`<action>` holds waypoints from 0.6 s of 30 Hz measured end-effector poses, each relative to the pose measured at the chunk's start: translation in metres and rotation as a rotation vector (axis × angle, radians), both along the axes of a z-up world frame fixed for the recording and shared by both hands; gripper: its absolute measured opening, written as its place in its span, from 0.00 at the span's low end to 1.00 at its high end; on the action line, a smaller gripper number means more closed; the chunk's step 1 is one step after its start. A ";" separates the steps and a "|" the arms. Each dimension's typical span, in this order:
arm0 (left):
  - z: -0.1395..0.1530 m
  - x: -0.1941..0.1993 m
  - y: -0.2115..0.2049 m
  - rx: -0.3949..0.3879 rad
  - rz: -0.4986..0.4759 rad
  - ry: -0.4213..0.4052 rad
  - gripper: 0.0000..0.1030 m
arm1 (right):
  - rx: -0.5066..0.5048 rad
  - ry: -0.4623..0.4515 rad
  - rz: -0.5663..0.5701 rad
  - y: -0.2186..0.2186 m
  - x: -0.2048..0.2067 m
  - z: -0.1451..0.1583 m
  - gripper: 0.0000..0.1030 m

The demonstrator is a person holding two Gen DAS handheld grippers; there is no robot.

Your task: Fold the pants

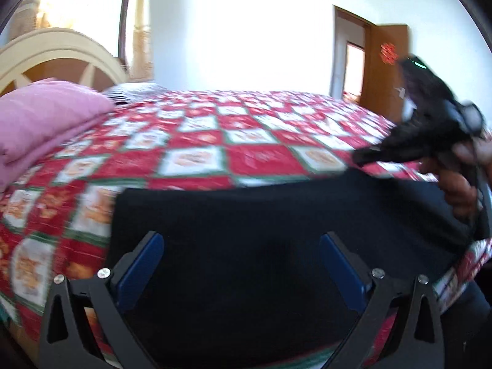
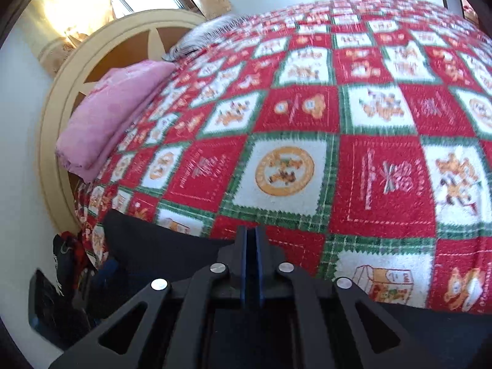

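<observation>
Left wrist: L tongs (image 1: 240,264) apart, pants (image 1: 276,215) on bedspread (image 1: 196,141)

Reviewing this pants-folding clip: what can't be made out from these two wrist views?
- Right wrist view: whether the right gripper pinches the black pants; its own fingers hide the contact.
- Left wrist view: the pants' near edge, hidden behind the open left gripper.
- Left wrist view: bedspread pattern, motion-blurred.

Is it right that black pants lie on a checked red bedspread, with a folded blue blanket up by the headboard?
Nearly. The black pants do lie on the checked red bedspread, but the folded blanket by the headboard is pink, not blue. The right wrist view shows it most clearly.
</observation>
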State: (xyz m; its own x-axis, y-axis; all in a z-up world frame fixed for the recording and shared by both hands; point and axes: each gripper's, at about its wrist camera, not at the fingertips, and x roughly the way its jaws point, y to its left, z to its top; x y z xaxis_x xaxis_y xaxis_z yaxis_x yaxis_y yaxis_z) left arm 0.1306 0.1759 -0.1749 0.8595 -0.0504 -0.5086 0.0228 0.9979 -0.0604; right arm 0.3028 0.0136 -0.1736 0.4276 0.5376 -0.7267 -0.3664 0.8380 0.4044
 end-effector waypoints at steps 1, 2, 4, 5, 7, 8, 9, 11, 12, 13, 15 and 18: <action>-0.001 0.000 0.008 -0.003 0.025 0.005 1.00 | -0.013 -0.041 0.002 0.001 -0.007 0.009 0.11; -0.004 0.003 0.019 -0.009 0.060 0.023 1.00 | -0.014 -0.067 0.010 0.003 -0.012 0.015 0.13; -0.016 0.011 0.037 -0.035 0.114 0.093 1.00 | -0.001 -0.111 0.059 0.015 -0.026 0.026 0.13; -0.023 0.015 0.044 -0.034 0.141 0.135 1.00 | 0.003 -0.125 0.086 0.022 -0.031 0.029 0.13; -0.031 0.013 0.055 -0.074 0.156 0.128 1.00 | 0.008 -0.151 0.178 0.045 -0.047 0.032 0.13; -0.030 0.011 0.058 -0.078 0.165 0.125 1.00 | 0.007 -0.152 0.220 0.056 -0.054 0.030 0.13; -0.028 0.013 0.058 -0.068 0.170 0.131 1.00 | 0.005 -0.149 0.259 0.066 -0.059 0.028 0.13; -0.021 0.008 0.057 -0.056 0.184 0.089 1.00 | -0.010 -0.159 0.335 0.089 -0.071 0.018 0.13; -0.016 0.005 0.057 -0.061 0.185 0.057 1.00 | -0.013 -0.160 0.365 0.097 -0.075 0.012 0.13; -0.015 0.005 0.058 -0.067 0.182 0.051 1.00 | -0.014 -0.153 0.384 0.103 -0.077 0.005 0.13; -0.016 0.010 0.056 -0.045 0.187 0.084 1.00 | -0.052 -0.111 0.396 0.117 -0.074 -0.013 0.13; -0.025 0.015 0.058 -0.043 0.201 0.132 1.00 | -0.166 -0.107 0.355 0.125 -0.070 -0.035 0.13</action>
